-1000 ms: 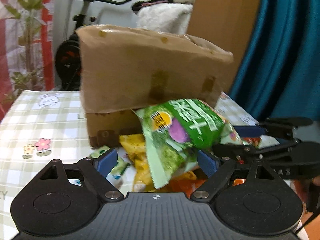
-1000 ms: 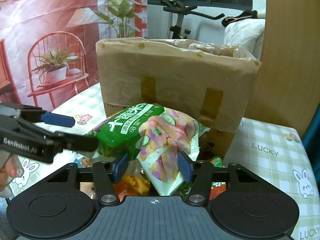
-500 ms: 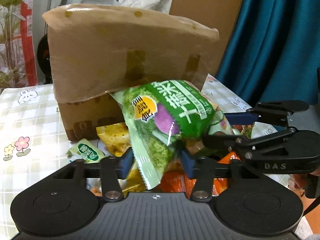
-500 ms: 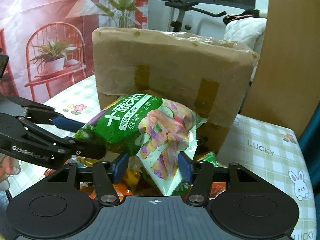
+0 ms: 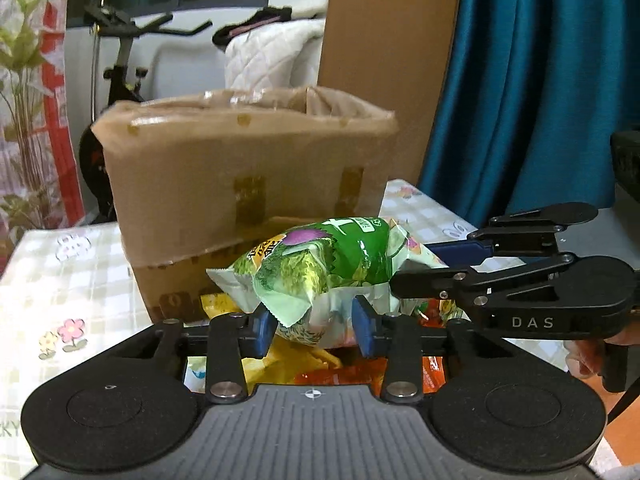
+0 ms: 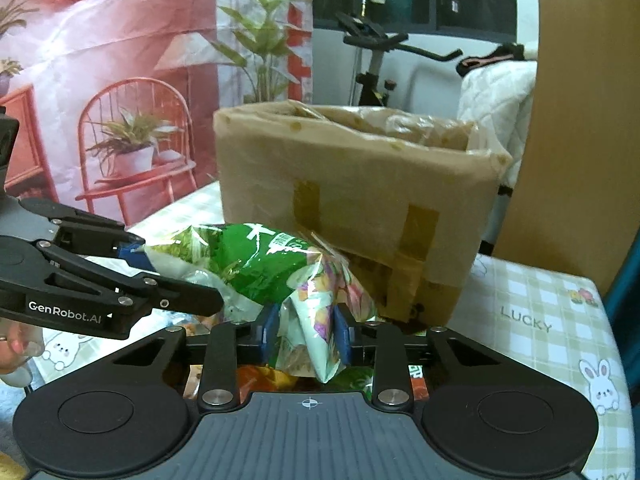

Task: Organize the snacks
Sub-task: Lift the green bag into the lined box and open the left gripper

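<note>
Checked tablecloth (image 5: 60, 280) under cardboard box (image 5: 240, 176); both claws, just closing, clamped on green snack bag (image 5: 332, 264)

An exercise bike (image 6: 376, 68) is standing behind the desk (image 6: 540, 360), beside a white quilted cover (image 5: 268, 60). A teal curtain (image 5: 540, 80) is hanging nearby, and a printed backdrop (image 6: 120, 100) is showing a red chair.

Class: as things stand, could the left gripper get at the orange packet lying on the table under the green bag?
Probably not. The left gripper is shut on the green snack bag, which the right gripper also pinches, and the bag hangs over the orange packet.
</note>
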Action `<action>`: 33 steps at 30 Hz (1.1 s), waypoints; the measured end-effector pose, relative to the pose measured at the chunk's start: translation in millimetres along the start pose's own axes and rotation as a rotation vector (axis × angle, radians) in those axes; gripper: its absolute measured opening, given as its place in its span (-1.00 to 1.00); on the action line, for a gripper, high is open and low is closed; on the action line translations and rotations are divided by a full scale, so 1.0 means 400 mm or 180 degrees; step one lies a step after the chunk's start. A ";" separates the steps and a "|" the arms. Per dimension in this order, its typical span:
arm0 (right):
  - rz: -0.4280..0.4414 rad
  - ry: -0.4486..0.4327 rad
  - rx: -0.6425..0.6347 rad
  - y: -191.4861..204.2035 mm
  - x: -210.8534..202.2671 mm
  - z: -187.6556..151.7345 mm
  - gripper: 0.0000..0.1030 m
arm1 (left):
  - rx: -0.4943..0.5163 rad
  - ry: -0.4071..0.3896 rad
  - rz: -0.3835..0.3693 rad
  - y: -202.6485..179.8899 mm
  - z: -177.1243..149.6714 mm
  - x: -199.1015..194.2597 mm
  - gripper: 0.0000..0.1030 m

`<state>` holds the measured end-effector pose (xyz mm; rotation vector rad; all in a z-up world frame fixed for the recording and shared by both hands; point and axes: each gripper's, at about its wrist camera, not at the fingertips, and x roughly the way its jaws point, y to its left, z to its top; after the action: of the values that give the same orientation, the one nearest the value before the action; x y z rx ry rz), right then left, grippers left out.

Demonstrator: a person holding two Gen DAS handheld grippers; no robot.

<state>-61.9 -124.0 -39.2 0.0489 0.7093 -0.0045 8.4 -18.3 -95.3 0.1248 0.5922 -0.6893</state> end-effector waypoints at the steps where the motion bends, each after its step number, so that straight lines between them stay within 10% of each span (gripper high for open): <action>1: 0.0005 -0.0028 -0.0004 0.001 -0.007 0.002 -0.48 | -0.0012 -0.0023 -0.0001 0.000 0.000 -0.007 -0.18; 33: -0.0030 -0.0909 -0.0308 0.041 -0.241 0.165 -0.50 | 0.0177 -0.0951 0.0133 -0.077 0.147 -0.202 -0.18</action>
<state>-91.8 -111.9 74.3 -0.0474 0.4236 0.0137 -33.2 -14.1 0.7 0.0835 0.2835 -0.6687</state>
